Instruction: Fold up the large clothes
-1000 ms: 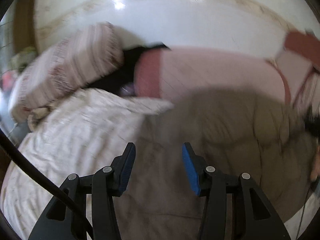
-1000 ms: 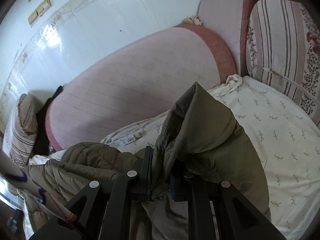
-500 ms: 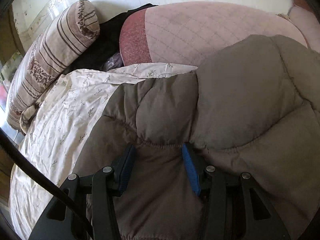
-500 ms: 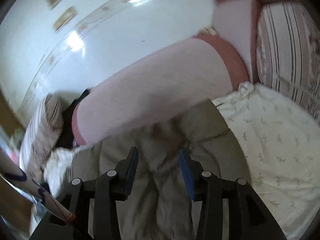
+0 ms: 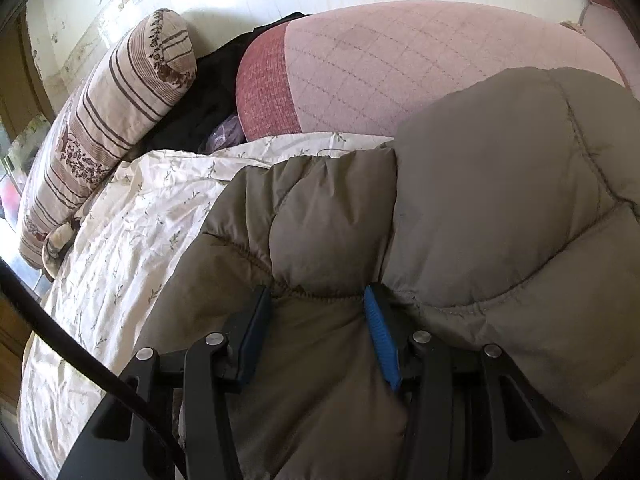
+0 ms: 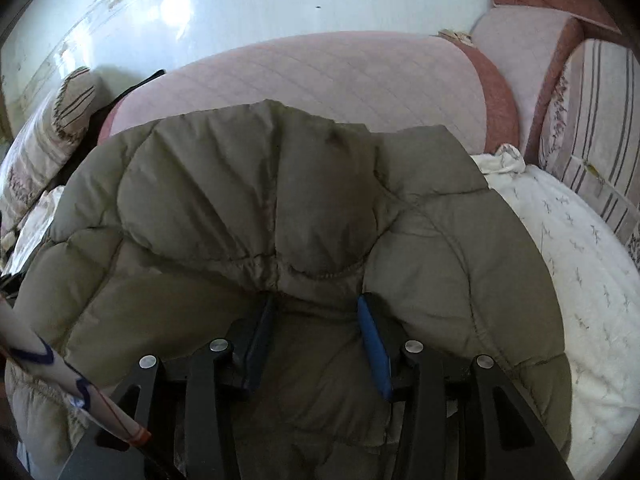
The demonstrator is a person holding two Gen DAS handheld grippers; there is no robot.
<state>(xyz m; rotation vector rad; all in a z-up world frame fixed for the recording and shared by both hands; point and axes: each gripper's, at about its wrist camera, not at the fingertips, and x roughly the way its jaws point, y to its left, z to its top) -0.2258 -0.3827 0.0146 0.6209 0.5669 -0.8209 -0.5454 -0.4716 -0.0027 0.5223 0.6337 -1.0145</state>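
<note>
An olive-grey quilted puffer jacket lies bunched on a bed with a white floral sheet. It fills most of the right wrist view too. My left gripper is open, its fingers pressed down onto the jacket with padded fabric bulging between them. My right gripper is open as well, resting on the jacket with a fold of fabric between its fingers. Neither grips the cloth.
A pink quilted headboard cushion rises behind the jacket. A striped bolster pillow lies at the left, dark clothing beside it. Striped cushions stand at the right. The white sheet shows right of the jacket.
The right gripper was shut on a raised jacket fold a second ago; it has let go and come down on the jacket. The left gripper dropped onto the jacket and settled there.
</note>
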